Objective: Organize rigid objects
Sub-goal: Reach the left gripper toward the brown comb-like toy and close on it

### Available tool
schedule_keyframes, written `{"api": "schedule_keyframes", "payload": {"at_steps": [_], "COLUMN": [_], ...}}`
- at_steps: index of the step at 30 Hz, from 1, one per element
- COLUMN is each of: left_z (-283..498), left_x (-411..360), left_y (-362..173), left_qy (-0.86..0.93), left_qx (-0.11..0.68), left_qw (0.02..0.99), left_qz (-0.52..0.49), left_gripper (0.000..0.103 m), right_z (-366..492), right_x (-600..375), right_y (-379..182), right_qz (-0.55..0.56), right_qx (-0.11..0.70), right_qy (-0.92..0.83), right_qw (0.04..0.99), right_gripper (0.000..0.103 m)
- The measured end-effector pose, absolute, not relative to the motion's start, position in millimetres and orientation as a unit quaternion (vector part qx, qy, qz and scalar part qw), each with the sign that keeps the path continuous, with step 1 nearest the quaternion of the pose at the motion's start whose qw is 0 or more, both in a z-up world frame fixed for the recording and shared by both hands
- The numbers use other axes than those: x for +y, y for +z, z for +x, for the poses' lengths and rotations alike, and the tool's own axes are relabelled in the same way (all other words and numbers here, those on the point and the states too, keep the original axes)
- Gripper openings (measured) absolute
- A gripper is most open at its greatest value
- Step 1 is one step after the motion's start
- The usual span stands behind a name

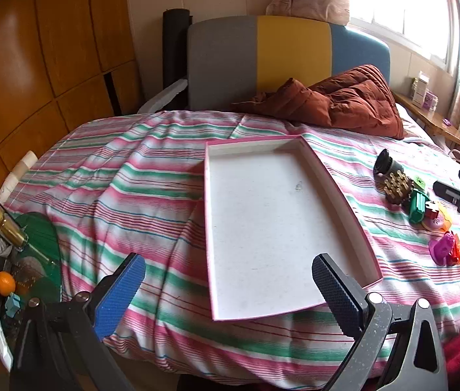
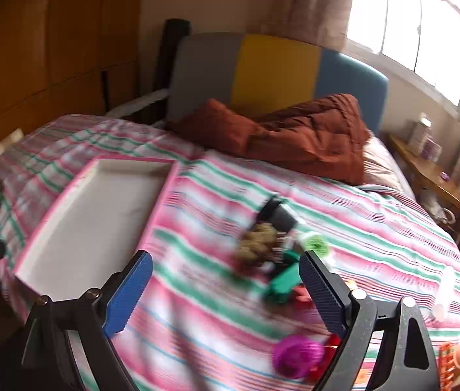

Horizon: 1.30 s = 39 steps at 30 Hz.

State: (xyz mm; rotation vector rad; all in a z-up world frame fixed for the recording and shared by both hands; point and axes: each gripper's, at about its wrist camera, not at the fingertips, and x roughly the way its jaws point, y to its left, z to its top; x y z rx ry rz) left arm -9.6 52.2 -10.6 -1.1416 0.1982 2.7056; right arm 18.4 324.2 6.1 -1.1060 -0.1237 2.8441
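On the striped bed: shallow white cardboard tray with pink rim (image 1: 327,176), small plastic toys (image 1: 419,208) beside it.
Left hand-held gripper (image 1: 230,290) and right hand-held gripper (image 2: 226,286) both gape wide, grasping nothing.

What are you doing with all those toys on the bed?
A person holds two grabbers and is about to tidy up. The pink-edged tray on the striped bedspread has nothing in it yet. The small toys sit in a heap beside it. The left gripper hangs open over the tray's near end, and the right gripper is open above the toys, holding nothing.
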Motion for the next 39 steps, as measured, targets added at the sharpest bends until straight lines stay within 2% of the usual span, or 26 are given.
{"api": "schedule_keyframes", "payload": {"at_steps": [6,11,13,18,24,27,39], "left_z": [-13,-21,-24,-32,-55,-68,-117], "left_x": [75,103,118,166,228,257,342], "left_y": [-8,-6,-6,-9,-24,-32,-67], "left_qy": [0.911,0.903,0.897,0.880,0.851,0.838,0.815], "left_qx": [0.084,0.097,0.097,0.113,0.122,0.122,0.134], "left_qw": [0.126,0.162,0.181,0.227,0.274,0.293,0.310], "left_qz": [-0.384,-0.386,-0.392,-0.403,-0.432,-0.444,-0.471], "left_gripper": [0.103,0.103,0.103,0.103,0.090,0.088,0.088], "right_z": [20,32,37,45,48,50,54], "right_x": [418,487,501,513,519,522,534], "right_y": [-11,-29,-29,-29,-29,-27,-28], "right_qz": [-0.373,-0.380,-0.367,-0.362,-0.360,-0.350,-0.338], "right_qx": [0.033,0.193,0.229,0.258,0.275,0.284,0.318], "right_qy": [0.918,0.888,0.883,0.874,0.868,0.869,0.863], "right_qw": [0.132,0.170,0.183,0.198,0.204,0.204,0.200], "right_gripper": [0.093,0.093,0.095,0.097,0.097,0.097,0.097]}}
